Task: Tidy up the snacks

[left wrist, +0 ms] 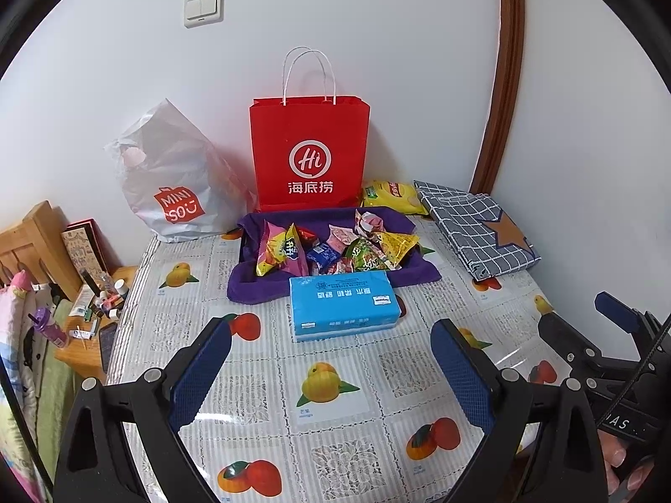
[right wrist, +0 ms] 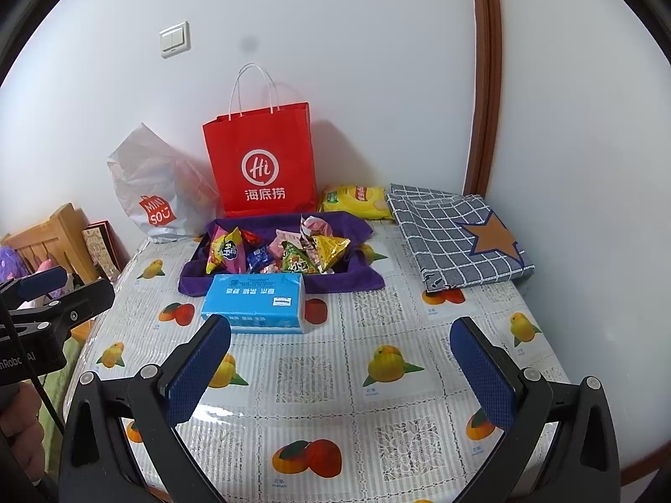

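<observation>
Several colourful snack packets [left wrist: 335,249] [right wrist: 279,253] lie piled in a purple cloth tray [left wrist: 251,289] [right wrist: 197,281] at the back of the table. A yellow chip bag [left wrist: 392,197] [right wrist: 356,201] lies behind it on the right. A red paper bag [left wrist: 310,155] [right wrist: 260,167] stands upright against the wall. My left gripper [left wrist: 331,373] is open and empty, well short of the tray. My right gripper [right wrist: 342,373] is open and empty too, also over the near table.
A blue tissue pack [left wrist: 342,308] [right wrist: 256,304] lies in front of the tray. A white Miniso plastic bag [left wrist: 172,184] [right wrist: 155,184] stands at the back left. A folded checked cloth [left wrist: 478,226] [right wrist: 457,234] lies at the back right. A cluttered wooden nightstand [left wrist: 84,335] sits off the left edge.
</observation>
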